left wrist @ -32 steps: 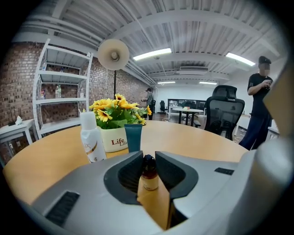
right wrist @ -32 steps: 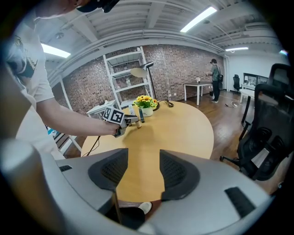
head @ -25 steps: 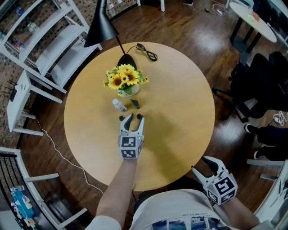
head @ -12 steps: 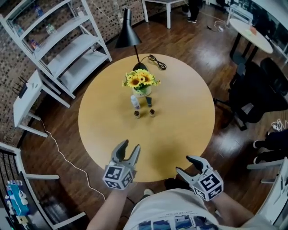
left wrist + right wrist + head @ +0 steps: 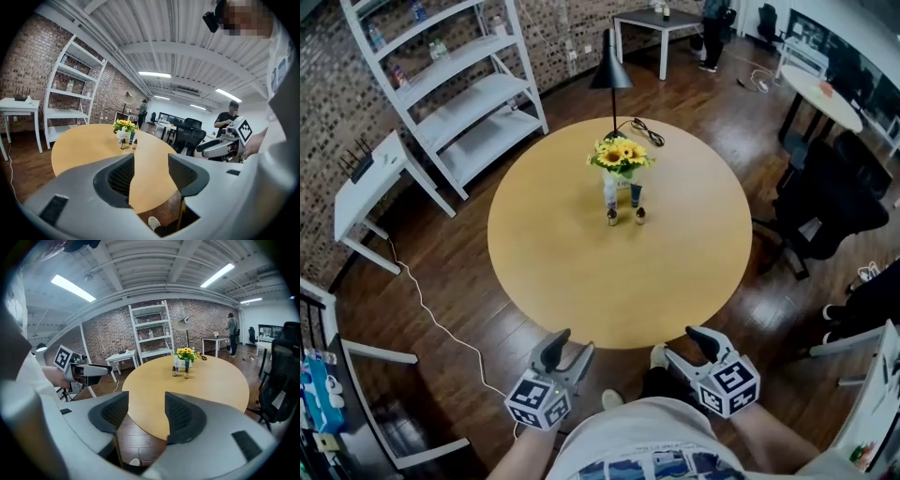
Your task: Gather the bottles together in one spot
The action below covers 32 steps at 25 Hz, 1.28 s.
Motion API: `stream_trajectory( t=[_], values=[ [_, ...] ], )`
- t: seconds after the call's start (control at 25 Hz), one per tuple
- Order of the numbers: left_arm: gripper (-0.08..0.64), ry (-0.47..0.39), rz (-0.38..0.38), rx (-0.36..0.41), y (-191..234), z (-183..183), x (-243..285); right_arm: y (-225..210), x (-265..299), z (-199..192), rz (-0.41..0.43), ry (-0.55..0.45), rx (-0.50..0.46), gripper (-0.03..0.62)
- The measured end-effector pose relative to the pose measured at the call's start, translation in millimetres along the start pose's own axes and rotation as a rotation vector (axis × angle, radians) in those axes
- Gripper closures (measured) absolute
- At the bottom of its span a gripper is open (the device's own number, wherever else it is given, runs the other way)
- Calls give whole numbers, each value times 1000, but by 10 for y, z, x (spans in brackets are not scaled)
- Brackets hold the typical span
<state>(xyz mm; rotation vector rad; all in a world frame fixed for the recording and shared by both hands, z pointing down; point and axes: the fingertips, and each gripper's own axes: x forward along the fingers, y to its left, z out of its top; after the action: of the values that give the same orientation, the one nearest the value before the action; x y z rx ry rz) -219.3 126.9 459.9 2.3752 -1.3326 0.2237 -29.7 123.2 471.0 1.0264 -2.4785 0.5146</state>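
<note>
Four bottles stand close together in front of the sunflower vase on the round wooden table: a white bottle, a teal one and two small brown ones. The group also shows far off in the left gripper view, brown bottle, and in the right gripper view, brown bottle. My left gripper hangs open and empty off the table's near edge. My right gripper is beside it; its jaws have just been opening, with nothing between them.
A black lamp with its cord stands behind the vase. White shelving and a small white table are at the left, and black office chairs at the right. A person stands by a far table.
Both grippers have drawn back from the table toward my body; the left one was over the table just short of the bottles and is now off its near edge. The view takes in more of the room.
</note>
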Motion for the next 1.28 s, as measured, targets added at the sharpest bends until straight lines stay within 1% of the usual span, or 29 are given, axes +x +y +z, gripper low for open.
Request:
stream_trajectory(
  t=[0.28, 0.36, 0.48, 0.8, 1.0, 1.12, 1.28],
  values=[
    [357, -16, -48, 53, -198, -135, -559, 345, -348, -209, -101, -4, 15, 327],
    [357, -26, -51, 45, -195, -151, -669, 420, -413, -249, -125, -1, 27, 331],
    [357, -34, -55, 11, -177, -200, -822, 547, -492, -247, -142, 3, 28, 336],
    [357, -36, -51, -2, -204, -330, -1031, 758, -568, -209, -121, 20, -23, 336],
    [357, -32, -41, -16, -186, -421, -1104, 857, -622, -232, -88, 10, -8, 336],
    [357, -29, -32, -16, -173, -463, -1139, 894, -677, -244, -89, 15, -22, 336],
    [357, -26, -23, -27, -173, -491, -1220, 954, -756, -259, -91, 19, -15, 336]
  ],
)
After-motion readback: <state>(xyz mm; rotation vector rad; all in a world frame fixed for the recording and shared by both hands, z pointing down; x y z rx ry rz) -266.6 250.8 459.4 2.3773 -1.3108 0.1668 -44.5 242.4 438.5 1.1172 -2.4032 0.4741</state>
